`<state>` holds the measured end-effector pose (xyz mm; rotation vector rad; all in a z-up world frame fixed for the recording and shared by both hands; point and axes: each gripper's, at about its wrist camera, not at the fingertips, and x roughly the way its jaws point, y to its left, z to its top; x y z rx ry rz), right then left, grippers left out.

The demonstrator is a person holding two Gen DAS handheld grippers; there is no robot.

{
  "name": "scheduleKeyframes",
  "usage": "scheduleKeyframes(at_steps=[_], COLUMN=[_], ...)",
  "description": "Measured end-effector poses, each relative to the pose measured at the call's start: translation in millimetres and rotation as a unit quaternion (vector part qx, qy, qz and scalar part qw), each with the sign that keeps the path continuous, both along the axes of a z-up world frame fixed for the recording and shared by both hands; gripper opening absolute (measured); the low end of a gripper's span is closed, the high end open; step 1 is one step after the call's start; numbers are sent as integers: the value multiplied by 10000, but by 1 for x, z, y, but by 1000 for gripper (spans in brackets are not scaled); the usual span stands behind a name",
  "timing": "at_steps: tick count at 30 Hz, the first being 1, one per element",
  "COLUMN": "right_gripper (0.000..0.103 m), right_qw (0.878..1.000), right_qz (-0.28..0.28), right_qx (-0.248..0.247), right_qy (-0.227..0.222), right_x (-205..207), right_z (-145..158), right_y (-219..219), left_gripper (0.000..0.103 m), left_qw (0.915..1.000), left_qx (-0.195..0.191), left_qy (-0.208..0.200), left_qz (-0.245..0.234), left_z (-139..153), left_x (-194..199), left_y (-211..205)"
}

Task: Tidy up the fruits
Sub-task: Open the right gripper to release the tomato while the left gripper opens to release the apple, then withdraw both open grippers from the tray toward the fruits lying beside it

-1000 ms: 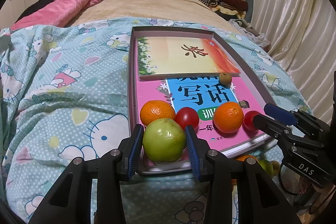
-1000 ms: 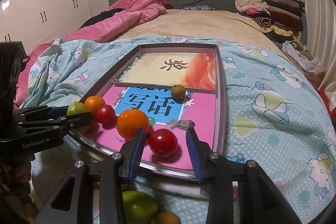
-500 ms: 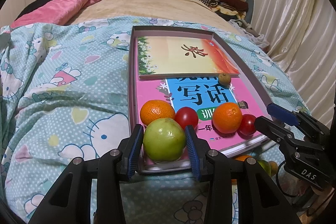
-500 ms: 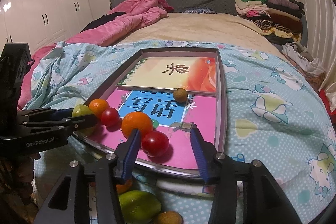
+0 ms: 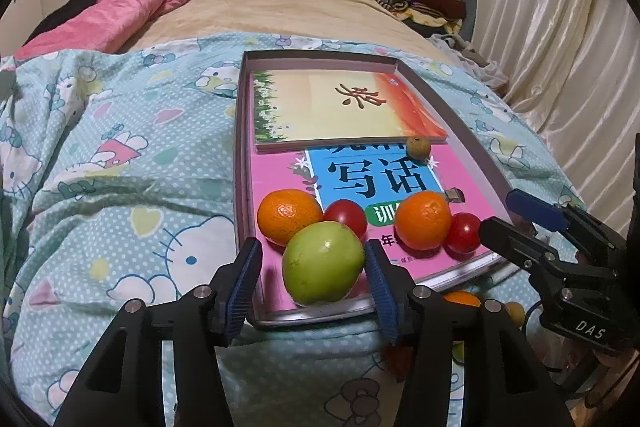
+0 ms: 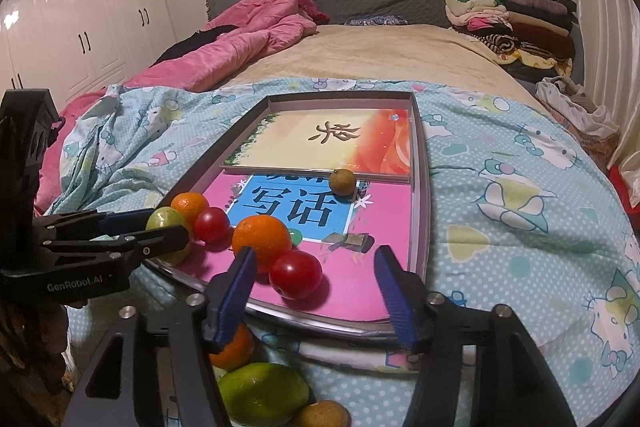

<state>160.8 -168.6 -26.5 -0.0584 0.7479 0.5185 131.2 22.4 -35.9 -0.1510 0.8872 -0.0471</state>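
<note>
A green round fruit rests at the near left corner of the shallow grey tray. It sits between the opening jaws of my left gripper, whose left pad stands clear of it. Behind it lie an orange, a red tomato, a second orange and another tomato. My right gripper is opening too, and that tomato lies free between its pads, against the orange. A small brown fruit sits farther back.
Two books line the tray on a Hello Kitty blanket. Below the tray's near edge lie an orange, a green fruit and a brown fruit. A pink quilt and a clothes pile lie beyond.
Both grippers' jaws have spread wider. The left pads have come off the green fruit, which stays on the tray. Neither hand has moved.
</note>
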Motion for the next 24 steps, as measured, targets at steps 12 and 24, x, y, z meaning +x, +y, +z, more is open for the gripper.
scheduleKeyframes(at_steps=[12,24], right_gripper=[65,66], right_qw=[9999,9997], right_qz=[-81,-172], right_qx=[104,179], right_qy=[-40,-46], right_x=[-2,0], right_z=[4,6], right_y=[-5,-10], left_gripper=[67,69], left_qw=[9996,9988], left_qx=[-134,-198], left_qy=[-178,-405], left_qz=[167,206], left_z=[10,20], left_x=[-6,-10], left_y=[9,16])
